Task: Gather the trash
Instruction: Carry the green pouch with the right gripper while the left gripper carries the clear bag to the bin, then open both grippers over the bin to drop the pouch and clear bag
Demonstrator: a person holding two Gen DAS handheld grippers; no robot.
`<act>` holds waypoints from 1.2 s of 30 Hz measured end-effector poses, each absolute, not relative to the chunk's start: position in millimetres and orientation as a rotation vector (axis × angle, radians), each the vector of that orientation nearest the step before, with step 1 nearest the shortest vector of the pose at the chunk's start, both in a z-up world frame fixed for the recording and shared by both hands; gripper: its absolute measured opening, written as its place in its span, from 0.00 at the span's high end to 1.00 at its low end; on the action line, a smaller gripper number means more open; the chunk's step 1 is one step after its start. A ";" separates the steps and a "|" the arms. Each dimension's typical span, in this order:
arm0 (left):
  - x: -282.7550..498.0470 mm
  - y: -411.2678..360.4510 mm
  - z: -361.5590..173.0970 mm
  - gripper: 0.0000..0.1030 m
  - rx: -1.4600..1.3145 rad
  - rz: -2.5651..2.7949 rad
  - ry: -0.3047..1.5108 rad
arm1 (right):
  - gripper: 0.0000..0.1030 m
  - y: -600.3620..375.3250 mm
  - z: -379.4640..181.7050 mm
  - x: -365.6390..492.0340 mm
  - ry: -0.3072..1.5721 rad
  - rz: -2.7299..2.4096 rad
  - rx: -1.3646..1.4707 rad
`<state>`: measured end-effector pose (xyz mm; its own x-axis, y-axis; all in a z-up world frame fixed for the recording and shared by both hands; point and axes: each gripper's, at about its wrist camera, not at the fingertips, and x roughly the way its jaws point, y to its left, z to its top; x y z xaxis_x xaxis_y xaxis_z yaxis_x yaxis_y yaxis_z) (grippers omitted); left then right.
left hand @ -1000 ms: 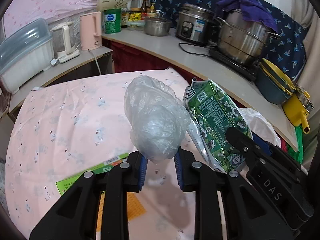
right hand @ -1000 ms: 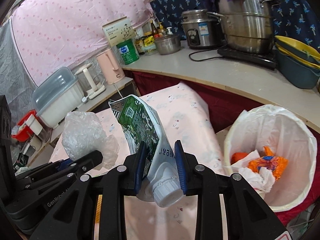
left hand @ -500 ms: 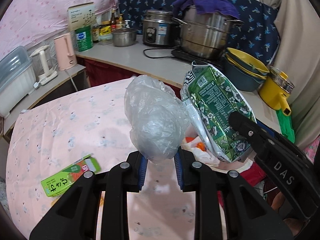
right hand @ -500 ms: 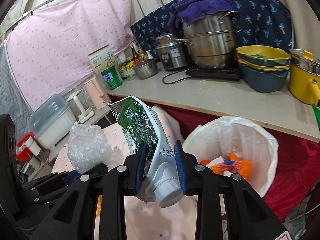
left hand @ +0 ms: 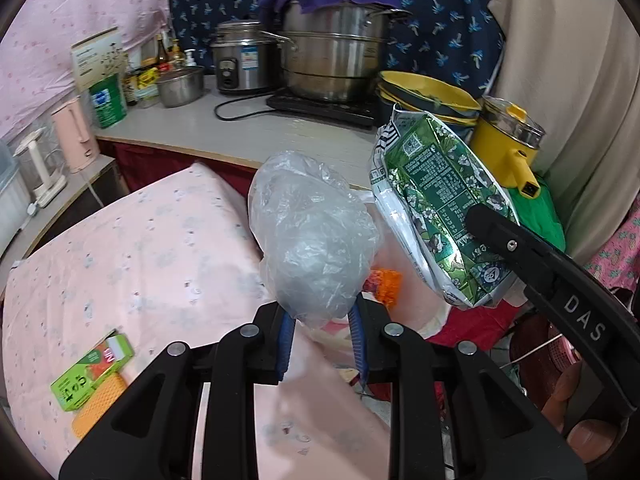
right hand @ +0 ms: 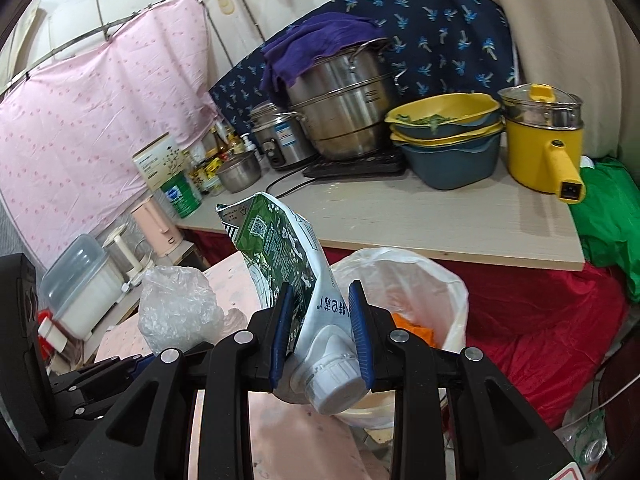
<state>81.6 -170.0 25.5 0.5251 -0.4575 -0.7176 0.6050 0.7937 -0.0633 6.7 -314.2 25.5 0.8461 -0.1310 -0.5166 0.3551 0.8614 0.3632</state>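
Left gripper (left hand: 320, 340): blue pads pinched on the neck of a crumpled clear plastic bag (left hand: 314, 240); the bunched end gives a firm hold while the bulk stands up ahead of the fingers. Right gripper (right hand: 318, 334): clamped on the green drink pouch (right hand: 288, 264) just above its white cap, cap toward the camera, printed body leaning up and left. Gripping the stiff spout end probably stops the limp foil from folding.

Both items hang in the air near the white-lined trash bin (right hand: 452, 280), just past the edge of the pink-clothed table (left hand: 132, 248). Judging by this, both are being carried over for dropping.

Left on the table: a green carton (left hand: 90, 372) with an orange item touching it, not identifiable.

Bin contents are mostly hidden; only orange scraps show behind the pouch and the right fingers. In the left view the bag blocks nearly all of the bin. Beyond, a counter with a steel steamer pot (right hand: 344, 112) under a purple cloth.
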 end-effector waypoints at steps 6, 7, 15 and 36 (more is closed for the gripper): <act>84.8 -203.5 14.4 0.77 0.233 -0.685 0.822 | 0.74 -341.7 13.7 -1.2 0.499 -0.307 0.506; 85.6 -208.7 12.3 0.77 0.235 -0.688 0.827 | 0.74 -345.9 11.3 -1.7 0.500 -0.313 0.512; 95.0 -235.3 1.0 0.64 0.244 -0.701 0.830 | 0.74 -369.1 -4.5 1.3 0.513 -0.349 0.549; 127.9 -210.4 -7.2 0.45 0.204 -0.596 0.809 | 0.80 -361.3 -33.6 54.3 0.595 -0.287 0.554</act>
<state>127.9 -210.4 -7.2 0.5374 -0.4213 -0.7305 0.5728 0.8182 -0.0504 54.3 -361.3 -33.6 0.7949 -0.0983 -0.5987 0.4080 0.8170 0.4076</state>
